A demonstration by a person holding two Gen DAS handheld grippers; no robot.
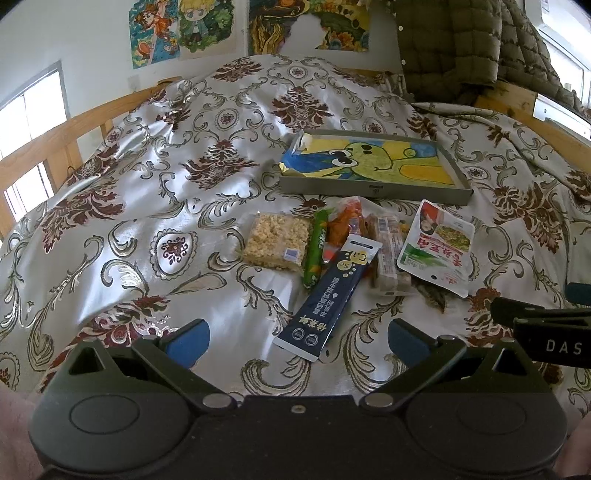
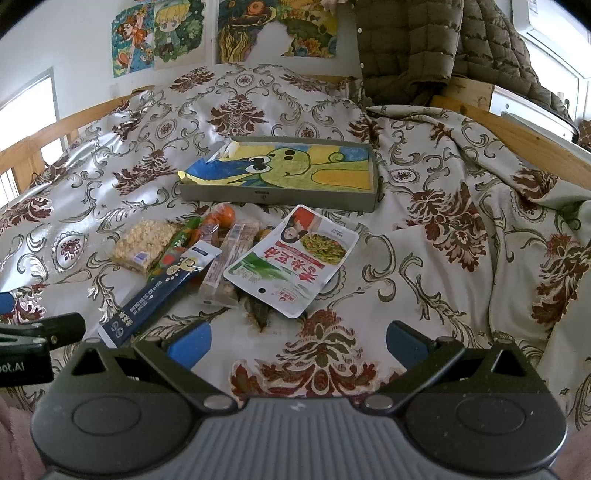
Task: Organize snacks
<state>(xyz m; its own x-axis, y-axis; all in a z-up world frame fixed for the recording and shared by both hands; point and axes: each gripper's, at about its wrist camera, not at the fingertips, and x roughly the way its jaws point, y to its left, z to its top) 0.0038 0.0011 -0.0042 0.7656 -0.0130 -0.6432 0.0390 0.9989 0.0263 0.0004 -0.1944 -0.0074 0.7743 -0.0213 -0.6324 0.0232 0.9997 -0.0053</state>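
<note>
Several snacks lie in a pile on the patterned bedspread: a puffed-rice bar (image 1: pixel 275 240) (image 2: pixel 144 244), a green stick pack (image 1: pixel 317 249), orange snack packets (image 1: pixel 345 221) (image 2: pixel 221 218), a long navy pack (image 1: pixel 328 299) (image 2: pixel 162 291), clear-wrapped bars (image 1: pixel 388 254) (image 2: pixel 229 266) and a white pouch (image 1: pixel 437 247) (image 2: pixel 291 260). Behind them sits a shallow grey tray (image 1: pixel 373 190) (image 2: pixel 277 197) lined with a cartoon drawing. My left gripper (image 1: pixel 297 339) is open and empty just short of the navy pack. My right gripper (image 2: pixel 297 341) is open and empty in front of the white pouch.
Wooden bed rails (image 1: pixel 55 136) (image 2: pixel 524 136) run along both sides. A quilted olive jacket (image 1: pixel 461 40) (image 2: pixel 424 44) hangs at the back right. Posters (image 1: pixel 184 29) hang on the far wall. The other gripper shows at each view's edge (image 1: pixel 543 325) (image 2: pixel 33 339).
</note>
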